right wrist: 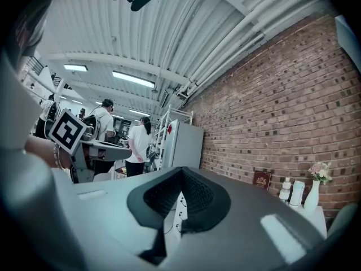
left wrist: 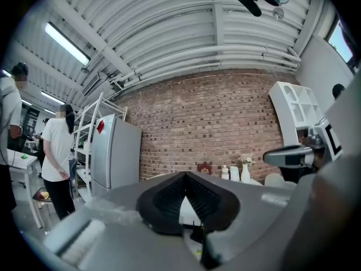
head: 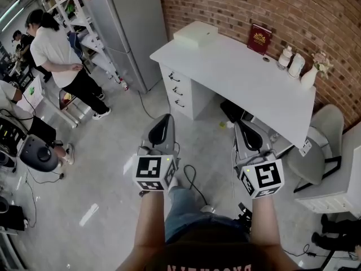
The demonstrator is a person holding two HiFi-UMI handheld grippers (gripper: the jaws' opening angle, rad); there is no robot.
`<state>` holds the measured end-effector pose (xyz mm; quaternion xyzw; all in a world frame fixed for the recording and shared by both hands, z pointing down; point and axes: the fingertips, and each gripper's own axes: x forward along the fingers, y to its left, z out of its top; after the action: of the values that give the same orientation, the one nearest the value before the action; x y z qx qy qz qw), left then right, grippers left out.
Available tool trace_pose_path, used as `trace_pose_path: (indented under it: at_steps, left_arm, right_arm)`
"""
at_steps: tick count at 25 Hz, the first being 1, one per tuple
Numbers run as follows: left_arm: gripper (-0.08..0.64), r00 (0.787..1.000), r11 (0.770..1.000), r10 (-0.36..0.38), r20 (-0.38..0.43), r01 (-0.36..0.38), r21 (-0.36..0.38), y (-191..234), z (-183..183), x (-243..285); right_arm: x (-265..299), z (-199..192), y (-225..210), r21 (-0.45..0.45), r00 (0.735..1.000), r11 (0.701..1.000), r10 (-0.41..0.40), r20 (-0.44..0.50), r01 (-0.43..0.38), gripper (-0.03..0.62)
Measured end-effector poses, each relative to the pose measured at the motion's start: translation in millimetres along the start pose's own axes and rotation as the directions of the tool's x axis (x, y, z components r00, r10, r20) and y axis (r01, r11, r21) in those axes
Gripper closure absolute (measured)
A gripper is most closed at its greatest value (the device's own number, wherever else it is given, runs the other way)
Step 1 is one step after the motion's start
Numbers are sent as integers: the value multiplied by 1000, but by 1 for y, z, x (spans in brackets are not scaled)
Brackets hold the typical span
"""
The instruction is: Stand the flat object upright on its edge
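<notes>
Well beyond the closed left gripper [head: 164, 119], a vase [head: 308, 78] holds flowers [head: 322, 65].

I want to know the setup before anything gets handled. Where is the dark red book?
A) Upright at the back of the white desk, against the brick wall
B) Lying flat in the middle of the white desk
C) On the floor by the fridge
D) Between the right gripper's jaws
A: the dark red book stands upright at the back edge of the white desk, against the brick wall.
</notes>
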<state>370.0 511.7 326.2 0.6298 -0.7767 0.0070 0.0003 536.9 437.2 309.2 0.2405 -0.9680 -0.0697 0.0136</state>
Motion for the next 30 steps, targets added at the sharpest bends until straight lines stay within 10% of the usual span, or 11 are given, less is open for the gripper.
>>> trace_pose_path:
  at_steps: [30]
  left_arm:
    - [561,997,997,-74,-20,73,-19,258,-7,233]
  right_arm:
    - [331,-7,-8,8,998,998,-61,-34,61,595]
